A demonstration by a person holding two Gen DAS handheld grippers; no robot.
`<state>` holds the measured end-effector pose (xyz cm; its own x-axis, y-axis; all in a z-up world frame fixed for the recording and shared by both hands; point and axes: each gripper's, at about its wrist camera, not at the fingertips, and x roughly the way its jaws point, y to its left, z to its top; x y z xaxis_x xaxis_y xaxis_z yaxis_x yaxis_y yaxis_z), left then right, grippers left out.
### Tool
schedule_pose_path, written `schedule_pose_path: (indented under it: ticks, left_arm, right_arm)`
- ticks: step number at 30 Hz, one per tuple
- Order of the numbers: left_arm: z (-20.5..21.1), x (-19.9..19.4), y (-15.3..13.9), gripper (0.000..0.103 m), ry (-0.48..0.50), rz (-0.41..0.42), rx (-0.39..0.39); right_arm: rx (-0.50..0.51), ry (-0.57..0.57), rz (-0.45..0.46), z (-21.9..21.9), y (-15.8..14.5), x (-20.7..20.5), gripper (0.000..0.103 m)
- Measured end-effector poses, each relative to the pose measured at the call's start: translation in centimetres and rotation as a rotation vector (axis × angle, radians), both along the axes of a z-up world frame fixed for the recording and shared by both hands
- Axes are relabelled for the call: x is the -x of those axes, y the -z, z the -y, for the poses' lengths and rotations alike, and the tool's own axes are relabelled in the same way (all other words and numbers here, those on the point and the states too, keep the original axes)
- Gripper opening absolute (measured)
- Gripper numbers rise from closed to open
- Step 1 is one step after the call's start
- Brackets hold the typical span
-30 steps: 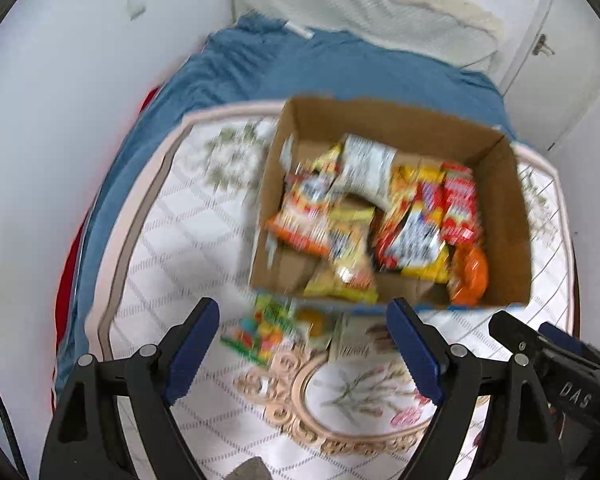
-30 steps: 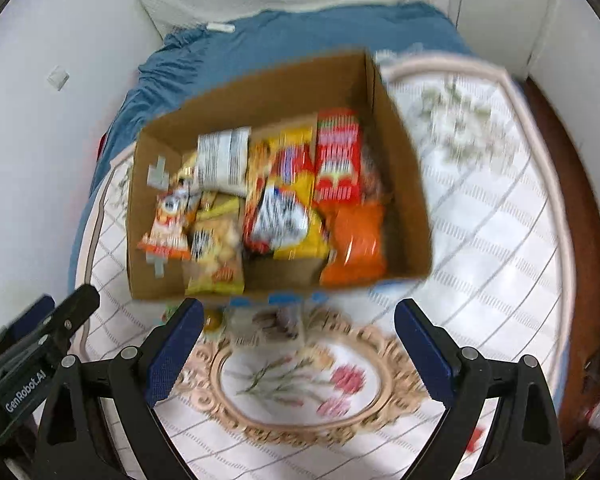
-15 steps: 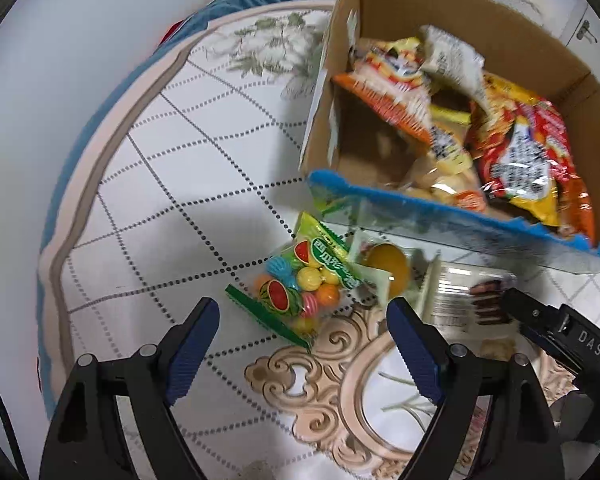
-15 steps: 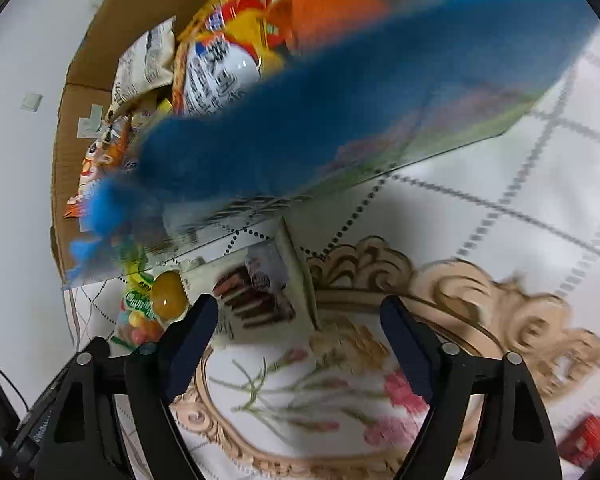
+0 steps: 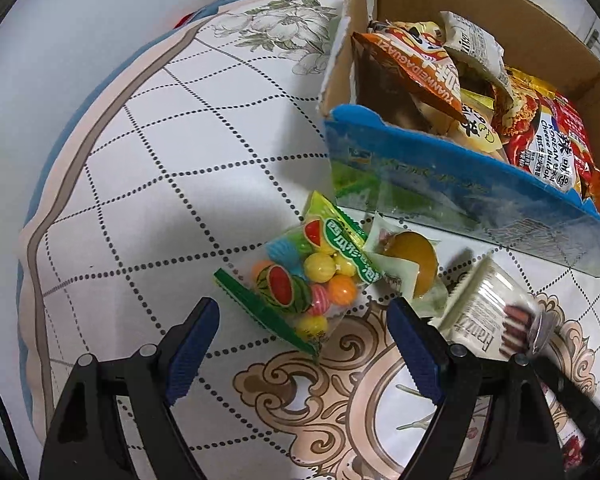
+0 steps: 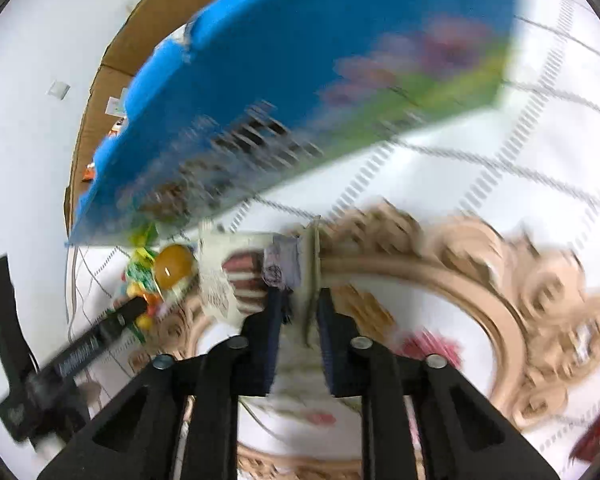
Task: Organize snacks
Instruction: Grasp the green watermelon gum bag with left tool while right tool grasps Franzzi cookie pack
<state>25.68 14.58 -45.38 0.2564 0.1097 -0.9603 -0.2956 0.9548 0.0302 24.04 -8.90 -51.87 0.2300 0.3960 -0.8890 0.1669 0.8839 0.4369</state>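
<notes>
Snacks still loose lie at mid-frame in the left view: a clear bag of fruit-shaped candies (image 5: 304,280), an orange jelly cup (image 5: 414,262), and a white Franzzi cookie pack (image 5: 488,316), all on the patterned cloth (image 5: 160,160) just below the blue-fronted cardboard box (image 5: 440,176) of noodle packets, one reading "Korean Buldak". The right tool (image 6: 298,320) appears clamped on the cookie pack's end flap, though blur hides detail. The left tool (image 5: 302,338) gapes wide just below the candy bag. Pick-up seems underway; next, lift the pack over the box's front wall. Left should close on the candies.
</notes>
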Motion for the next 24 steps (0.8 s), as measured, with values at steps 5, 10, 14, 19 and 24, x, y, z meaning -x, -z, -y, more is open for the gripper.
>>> schedule_pose_path:
  ticks: [5, 10, 14, 19, 24]
  left_arm:
    - [0.3, 0.7, -1.0, 0.086, 0.057, 0.010, -0.045]
    - [0.0, 1.2, -2.3, 0.086, 0.130, 0.019, -0.117]
    - [-0.5, 2.0, -2.5, 0.086, 0.131, 0.005, -0.130]
    - [-1.8, 3.1, -2.0, 0.085, 0.105, -0.012, -0.121]
    - [-1.8, 3.2, -1.9, 0.085, 0.109, -0.013, -0.127]
  right_arm:
    - [-0.038, -0.003, -0.098, 1.4, 0.8, 3.9, 0.012]
    - [0.117, -0.208, -0.033, -0.7, -1.7, 2.3, 0.036]
    - [0.268, -0.507, 0.077, -6.3, -3.2, -1.7, 0.074]
    - [0.451, -0.851, 0.082, -13.4, -0.6, -4.4, 0.074]
    - [0.565, -0.968, 0.070, -16.8, 2.1, -4.7, 0.076]
